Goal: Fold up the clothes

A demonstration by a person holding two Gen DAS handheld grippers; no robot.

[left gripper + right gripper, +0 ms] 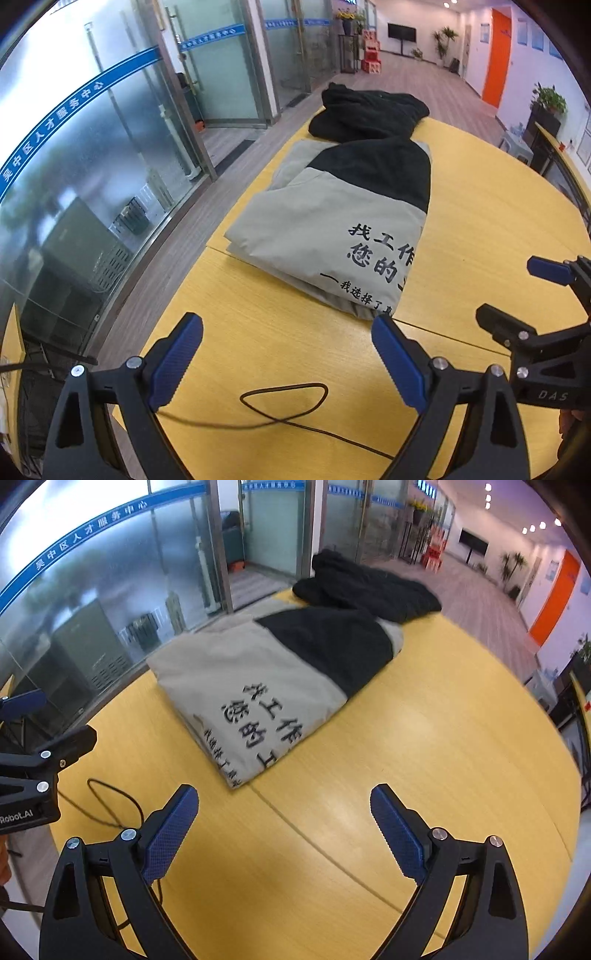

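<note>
- Here, a folded grey-and-black jacket lies on the yellow table, its grey panel with black printed characters facing up and its black part toward the far side.
- A crumpled black garment sits at the table's far edge, touching the jacket's black end.
- The left gripper hovers above the near part of the table with its blue-padded jaws spread wide and nothing between them; its right fingertip appears just beside the jacket's near corner.
- The right gripper also hangs over the table, jaws wide apart and holding nothing, with the jacket ahead of it.
- A thin black cable loops on the tabletop under the left gripper.
- A seam runs across the table between the right gripper's fingers.
</note>
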